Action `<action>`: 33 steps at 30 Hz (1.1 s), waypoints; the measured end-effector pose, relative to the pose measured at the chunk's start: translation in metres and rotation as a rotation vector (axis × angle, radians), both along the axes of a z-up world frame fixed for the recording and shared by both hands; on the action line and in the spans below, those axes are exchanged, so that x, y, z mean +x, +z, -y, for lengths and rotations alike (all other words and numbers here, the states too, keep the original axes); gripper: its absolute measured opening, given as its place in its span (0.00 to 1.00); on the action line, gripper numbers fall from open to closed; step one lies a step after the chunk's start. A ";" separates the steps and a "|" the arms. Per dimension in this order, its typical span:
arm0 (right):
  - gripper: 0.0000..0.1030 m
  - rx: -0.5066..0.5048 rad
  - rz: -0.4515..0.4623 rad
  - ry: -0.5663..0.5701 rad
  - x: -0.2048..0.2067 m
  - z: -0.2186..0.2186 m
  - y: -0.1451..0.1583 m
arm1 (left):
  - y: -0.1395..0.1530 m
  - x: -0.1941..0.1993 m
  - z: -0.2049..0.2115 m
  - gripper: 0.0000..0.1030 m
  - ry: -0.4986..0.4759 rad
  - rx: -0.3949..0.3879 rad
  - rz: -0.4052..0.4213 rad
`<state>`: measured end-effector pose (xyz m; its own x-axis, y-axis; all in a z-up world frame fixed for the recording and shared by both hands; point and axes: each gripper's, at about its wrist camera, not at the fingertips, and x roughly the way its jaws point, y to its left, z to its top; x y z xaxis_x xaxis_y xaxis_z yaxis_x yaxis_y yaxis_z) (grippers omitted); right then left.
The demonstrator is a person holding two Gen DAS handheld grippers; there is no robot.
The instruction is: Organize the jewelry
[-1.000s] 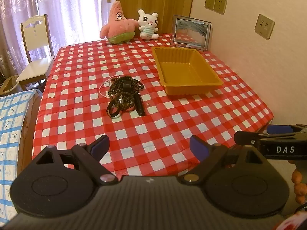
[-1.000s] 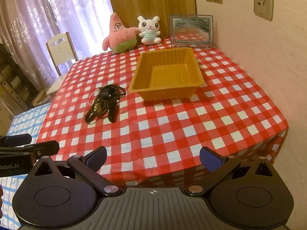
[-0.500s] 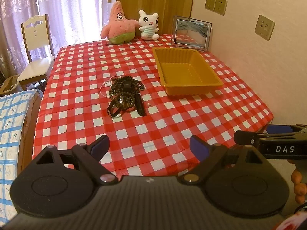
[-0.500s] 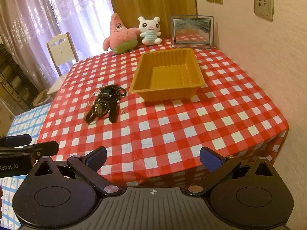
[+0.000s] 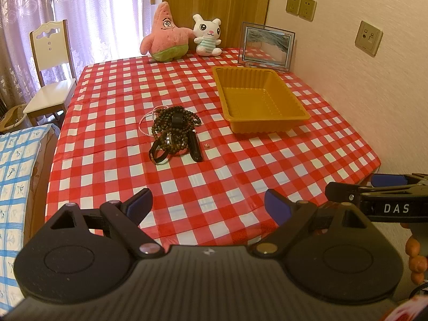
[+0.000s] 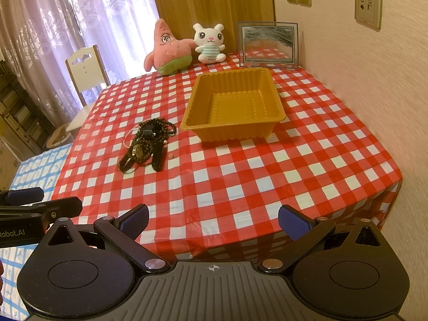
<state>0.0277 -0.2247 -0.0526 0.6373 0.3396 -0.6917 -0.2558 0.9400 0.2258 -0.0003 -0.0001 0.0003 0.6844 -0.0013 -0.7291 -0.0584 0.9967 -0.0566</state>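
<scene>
Jewelry pile (image 5: 174, 133): tangled dark beads and straps, individual pieces indistinct; lay mid-table, left of yellow tray (image 5: 260, 100). Left gripper (image 5: 208, 207) and right gripper (image 6: 212, 220): fingers apart, unladen, at the near table edge (image 6: 240, 230).

Red-and-white checked cloth (image 5: 240, 165), mustard-yellow tray (image 5: 260, 119), dark brown beads (image 5: 171, 125), pink starfish toy (image 5: 165, 34), white rabbit (image 5: 207, 37) in pale blue stripes

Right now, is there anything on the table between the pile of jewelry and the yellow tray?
Almost nothing: bare checked tablecloth separates the jewelry pile from the yellow tray. One tiny pale bead or ring lies just right of the pile. Both views show this.
</scene>
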 end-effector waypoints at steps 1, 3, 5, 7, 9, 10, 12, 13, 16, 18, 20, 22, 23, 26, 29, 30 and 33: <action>1.00 0.000 0.000 0.000 0.000 0.000 0.000 | 0.000 0.000 0.000 0.87 0.000 0.000 0.000; 1.00 0.000 0.000 0.000 0.000 0.000 0.000 | 0.000 0.000 0.000 0.87 0.000 0.000 0.000; 1.00 0.000 0.000 0.000 0.000 0.000 0.000 | 0.000 0.000 0.000 0.87 0.000 0.000 0.000; 1.00 0.000 0.001 0.000 -0.001 0.000 0.000 | 0.000 0.000 0.000 0.87 0.001 0.000 0.000; 1.00 0.000 0.001 0.000 -0.001 0.000 0.001 | 0.000 0.000 0.000 0.87 0.000 0.000 0.000; 1.00 0.000 0.001 -0.001 -0.001 0.000 0.001 | 0.000 0.000 0.000 0.87 0.000 0.000 0.000; 1.00 0.000 0.001 0.000 -0.001 0.000 0.001 | 0.000 0.000 0.000 0.87 0.000 -0.001 0.001; 1.00 0.000 0.002 0.000 -0.001 0.000 0.001 | 0.000 0.000 0.000 0.87 0.000 0.000 0.000; 1.00 0.000 0.002 -0.001 -0.001 0.000 0.001 | 0.000 0.000 0.000 0.87 0.001 0.000 0.000; 1.00 0.000 0.003 -0.001 -0.001 0.000 0.001 | 0.000 0.000 0.000 0.87 0.000 -0.001 0.001; 1.00 0.000 0.002 -0.001 -0.002 0.000 0.001 | 0.000 0.000 0.000 0.87 0.000 -0.001 0.001; 1.00 0.000 0.003 0.000 -0.002 0.000 0.002 | 0.000 0.000 0.000 0.87 0.000 -0.001 0.001; 1.00 0.000 0.003 0.000 -0.002 0.000 0.002 | 0.000 0.000 0.000 0.87 0.001 -0.001 0.001; 1.00 -0.001 0.004 0.000 -0.002 0.000 0.002 | 0.000 0.000 0.000 0.87 0.000 -0.002 0.001; 1.00 -0.001 0.005 -0.002 -0.002 -0.001 0.002 | 0.000 0.000 0.000 0.87 0.000 -0.002 0.002; 1.00 -0.001 0.005 -0.002 -0.002 -0.001 0.002 | 0.000 0.000 0.000 0.87 0.000 -0.002 0.002; 1.00 -0.001 0.006 -0.001 -0.002 -0.001 0.003 | 0.000 0.000 0.000 0.87 -0.002 -0.001 0.004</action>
